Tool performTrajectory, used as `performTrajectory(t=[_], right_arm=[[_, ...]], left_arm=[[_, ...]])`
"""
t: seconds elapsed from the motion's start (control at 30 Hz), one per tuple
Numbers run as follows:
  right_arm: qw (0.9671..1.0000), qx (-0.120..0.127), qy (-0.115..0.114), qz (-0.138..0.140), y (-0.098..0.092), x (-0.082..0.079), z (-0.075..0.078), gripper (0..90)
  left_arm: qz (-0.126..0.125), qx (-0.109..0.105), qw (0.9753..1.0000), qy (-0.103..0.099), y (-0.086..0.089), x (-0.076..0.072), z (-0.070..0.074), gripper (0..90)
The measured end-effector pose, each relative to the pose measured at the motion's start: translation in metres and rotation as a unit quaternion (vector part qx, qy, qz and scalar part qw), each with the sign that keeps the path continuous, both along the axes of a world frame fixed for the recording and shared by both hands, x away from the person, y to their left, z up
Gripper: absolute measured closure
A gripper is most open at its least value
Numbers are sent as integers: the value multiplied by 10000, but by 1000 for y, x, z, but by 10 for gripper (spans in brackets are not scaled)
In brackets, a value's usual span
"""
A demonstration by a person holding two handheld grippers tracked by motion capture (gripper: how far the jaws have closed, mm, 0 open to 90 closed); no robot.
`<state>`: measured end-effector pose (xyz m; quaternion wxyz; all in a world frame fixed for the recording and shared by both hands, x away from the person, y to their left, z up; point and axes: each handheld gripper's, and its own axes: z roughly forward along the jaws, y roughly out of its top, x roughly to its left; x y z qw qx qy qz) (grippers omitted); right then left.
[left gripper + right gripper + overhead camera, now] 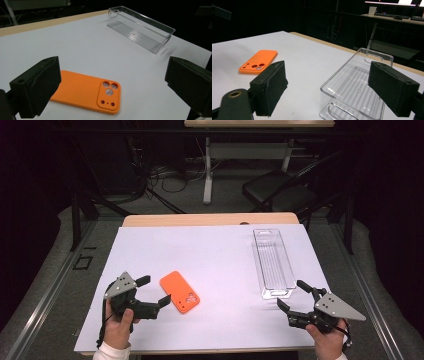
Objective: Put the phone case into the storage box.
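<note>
Orange and flat, a phone case point(179, 292) lies on the white sheet point(200, 255) that covers the worktop, camera cut-outs facing up, in the near left part of the sheet. The left hand-held gripper point(154, 291) sits just beside it, held by the person's left hand point(119, 320), with its two black jaws spread wide apart and nothing between them; one jaw tip comes close to the case's near edge, though I cannot tell whether it touches. In the left gripper view the case point(86, 91) lies low between the parted jaws, nearer the left one.

Well apart, on the right side of the sheet, stands a clear plastic tray point(273, 262), long and narrow, empty, with a ribbed floor and a handle slot at each end. The right hand-held gripper point(292, 295), in the person's right hand point(327, 337), is just beside the tray's near end, jaws also wide apart and gripping nothing. In the right gripper view the tray point(352, 92) lies between those jaws, with the case point(258, 62) farther off to the left.
</note>
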<state>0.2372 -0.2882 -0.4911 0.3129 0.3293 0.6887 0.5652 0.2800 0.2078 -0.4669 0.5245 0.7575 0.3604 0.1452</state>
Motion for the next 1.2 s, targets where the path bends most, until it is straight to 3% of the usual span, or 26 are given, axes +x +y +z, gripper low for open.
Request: performTrajectory(t=[0.2, 0.37, 0.73, 0.97, 1.07, 1.2], right_arm=[[10000, -10, 50, -20, -2, 2, -1, 144], [10000, 5, 59, -35, -2, 2, -2, 144], [9999, -20, 94, -45, -1, 3, -3, 144], [10000, -48, 66, -38, -1, 4, -4, 144], [9999, -61, 74, -36, -2, 4, -4, 144], [9999, -71, 74, -59, -1, 4, -5, 144]], left_arm=[[41, 44, 9999, 148, -8, 12, 6, 5], [80, 242, 9992, 319, -16, 22, 9, 5], [132, 524, 9977, 397, -37, 35, 13, 8], [115, 609, 9972, 418, -44, 43, 13, 153], [99, 645, 9969, 434, -47, 48, 11, 163], [95, 672, 9966, 477, -50, 53, 9, 285]])
